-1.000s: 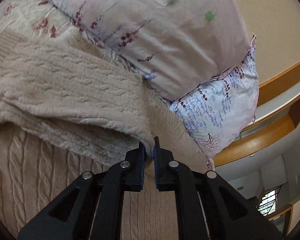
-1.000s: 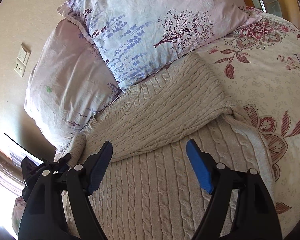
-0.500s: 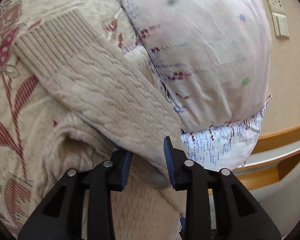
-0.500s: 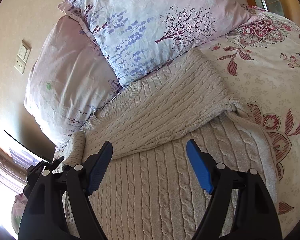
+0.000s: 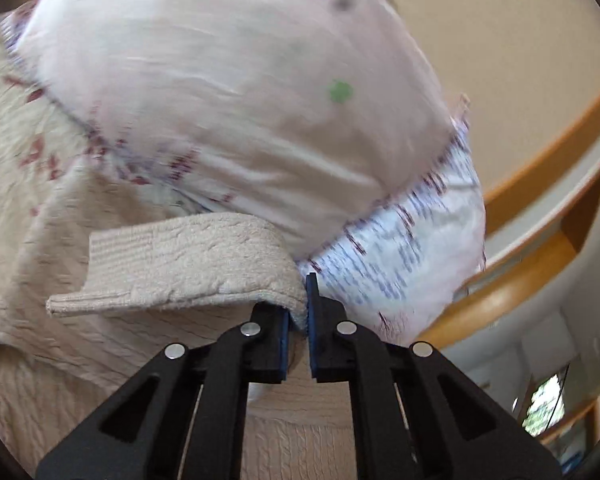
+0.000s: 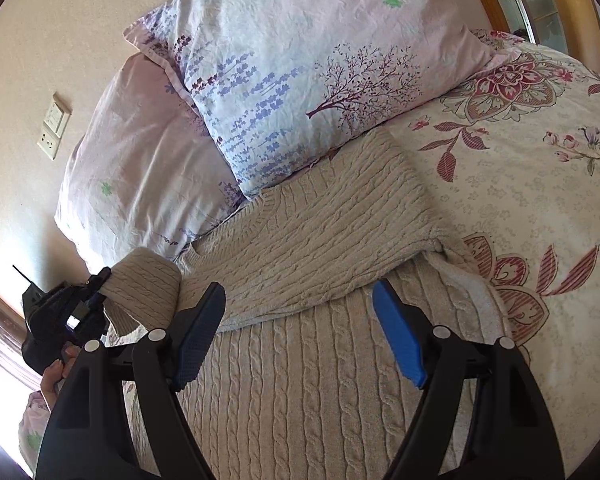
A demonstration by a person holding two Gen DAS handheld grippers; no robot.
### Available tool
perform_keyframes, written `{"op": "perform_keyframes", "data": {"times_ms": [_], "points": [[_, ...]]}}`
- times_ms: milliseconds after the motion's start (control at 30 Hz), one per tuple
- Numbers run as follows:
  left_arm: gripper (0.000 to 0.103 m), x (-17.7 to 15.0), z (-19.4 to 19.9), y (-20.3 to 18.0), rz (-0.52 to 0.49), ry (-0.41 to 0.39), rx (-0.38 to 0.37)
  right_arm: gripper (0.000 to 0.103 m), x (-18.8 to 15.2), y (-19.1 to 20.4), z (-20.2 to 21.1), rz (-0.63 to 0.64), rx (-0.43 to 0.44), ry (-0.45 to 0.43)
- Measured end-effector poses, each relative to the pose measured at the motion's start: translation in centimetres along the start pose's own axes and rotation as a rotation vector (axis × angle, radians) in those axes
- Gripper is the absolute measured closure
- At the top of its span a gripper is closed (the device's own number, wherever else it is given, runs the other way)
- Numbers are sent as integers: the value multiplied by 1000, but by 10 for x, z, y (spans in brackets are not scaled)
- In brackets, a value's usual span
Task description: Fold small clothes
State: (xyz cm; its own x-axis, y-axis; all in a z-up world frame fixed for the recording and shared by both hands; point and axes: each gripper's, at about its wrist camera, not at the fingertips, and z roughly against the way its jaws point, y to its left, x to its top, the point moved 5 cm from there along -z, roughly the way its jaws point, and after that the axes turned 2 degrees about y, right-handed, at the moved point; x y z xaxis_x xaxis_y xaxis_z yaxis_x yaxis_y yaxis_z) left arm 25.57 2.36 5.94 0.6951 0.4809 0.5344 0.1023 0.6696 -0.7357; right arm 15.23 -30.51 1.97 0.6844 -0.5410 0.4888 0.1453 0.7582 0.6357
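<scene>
On the bed, a beige cable-knit sweater (image 6: 320,320) lies spread over the floral bedspread (image 6: 540,168), its top end right up against the two pillows. One sleeve (image 6: 340,216) is already folded across the chest, running diagonally from the neckline area out toward the bedspread side.

The left gripper (image 5: 298,316) is clenched on the other sleeve (image 5: 188,264). You can see the knit pinched between the blue pads, with the ribbed cuff end sticking out to the left and hanging free above the sweater body. From the right wrist view the same sleeve (image 6: 148,284) shows as a rolled-up hump lifted off the bed at the left edge of the sweater, with the left gripper (image 6: 96,300) and a bit of the person's hand (image 6: 54,376) behind it.

The right gripper (image 6: 296,344) is spread wide and holding nothing, hovering over the lower part of the sweater.

The pink pillow (image 5: 240,100) sits just behind the lifted sleeve, and the tree-print pillow (image 6: 300,72) leans over it. The left view is pretty motion-blurred, so fine detail there is hard to make out.
</scene>
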Motion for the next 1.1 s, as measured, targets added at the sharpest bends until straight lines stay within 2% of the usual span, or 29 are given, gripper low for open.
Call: {"op": "perform_keyframes", "data": {"times_ms": [100, 167, 233, 267, 300, 367, 433, 500, 533, 567, 667, 767, 867, 933, 1033, 1100], "points": [[95, -42, -47, -53, -252, 172, 13, 25, 4, -6, 5, -10, -6, -20], [91, -80, -79, -73, -438, 292, 84, 25, 7, -13, 7, -23, -18, -28], [72, -115, -102, -79, -560, 391, 130, 25, 8, -21, 8, -41, -29, -27], [68, -128, -108, -78, -606, 426, 148, 25, 9, -23, 8, -48, -32, -25], [56, -139, -111, -77, -655, 449, 161, 25, 10, -25, 8, -51, -31, -24], [45, -153, -104, -80, -769, 444, 165, 26, 13, -25, 9, -47, -23, -20], [33, -159, -89, -85, -897, 391, 187, 26, 17, -21, 8, -37, -7, -11], [24, -157, -72, -89, -979, 339, 196, 29, 22, -12, 3, -23, 15, 16], [17, -153, -61, -87, -987, 320, 197, 31, 22, -4, -1, -9, 32, 39], [15, -145, -53, -85, -972, 306, 195, 31, 22, 4, -4, 13, 49, 61], [13, -113, -23, -52, -812, 307, 175, 32, 15, 43, -16, 177, 49, 113], [14, -74, 4, -2, -611, 291, 242, 35, -4, 95, -30, 448, -4, 120], [20, -46, 25, 44, -472, 263, 338, 36, -29, 143, -52, 681, -45, 131], [22, -39, 33, 64, -439, 259, 393, 36, -45, 167, -71, 829, -116, 119], [25, -41, 36, 80, -458, 272, 477, 36, -65, 185, -101, 1023, -244, 106], [25, -44, 36, 85, -476, 275, 510, 43, -73, 186, -122, 1103, -320, 116]]}}
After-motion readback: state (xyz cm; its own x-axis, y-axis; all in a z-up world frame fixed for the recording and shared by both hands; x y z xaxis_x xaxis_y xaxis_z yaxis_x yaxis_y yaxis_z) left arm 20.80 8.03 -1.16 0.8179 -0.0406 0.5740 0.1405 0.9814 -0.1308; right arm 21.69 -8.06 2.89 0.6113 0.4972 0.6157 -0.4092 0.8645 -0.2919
